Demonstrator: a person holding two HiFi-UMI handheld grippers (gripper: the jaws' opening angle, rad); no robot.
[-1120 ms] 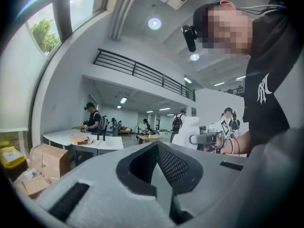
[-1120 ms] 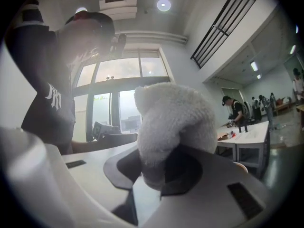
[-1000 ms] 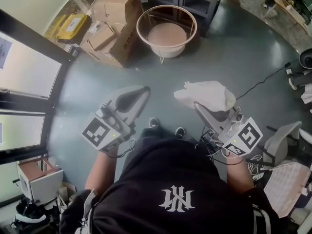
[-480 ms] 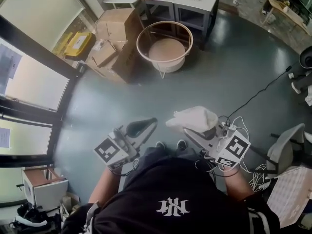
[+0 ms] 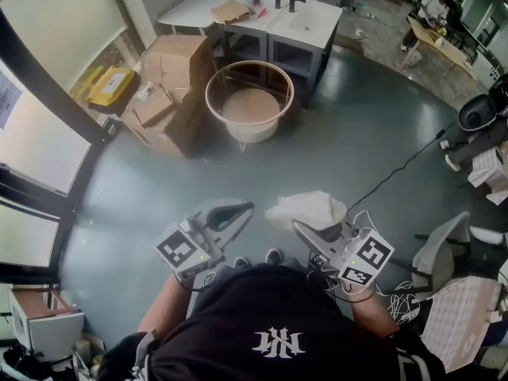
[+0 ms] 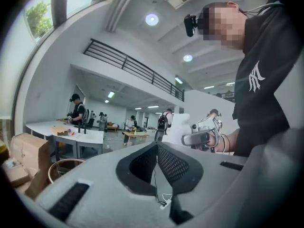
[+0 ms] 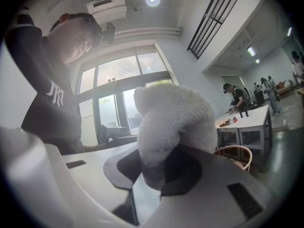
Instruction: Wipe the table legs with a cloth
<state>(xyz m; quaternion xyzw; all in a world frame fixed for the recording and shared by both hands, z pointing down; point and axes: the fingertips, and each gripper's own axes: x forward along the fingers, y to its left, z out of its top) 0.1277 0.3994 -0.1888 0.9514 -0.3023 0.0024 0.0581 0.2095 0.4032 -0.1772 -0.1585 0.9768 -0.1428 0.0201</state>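
So the white cloth (image 5: 308,209) is bunched up in the right gripper (image 5: 305,225), with the jaws clamped on its lower end and the fluffy rest puffing out past the tips. In the right gripper view the cloth (image 7: 173,122) fills the middle and the right gripper (image 7: 159,175) is squeezed tight around it. The left gripper (image 5: 230,213) is holding nothing. In its own view the left gripper (image 6: 156,148) has its jaws pressed together at the tip, with only the dark hollow behind them. Both grippers are up in the air close to the person's body, side by side but apart, over the grey floor (image 5: 357,133). The round table (image 5: 248,101) with the hoop rim and thin white legs sits farther off, a bit to the left and well apart from the cloth. Left of it is a pile of boxes (image 5: 178,70), and behind it are white desks (image 5: 309,18). A black cable (image 5: 405,165) runs across the floor on the right, and a grey chair (image 5: 440,248) sits near the right edge.
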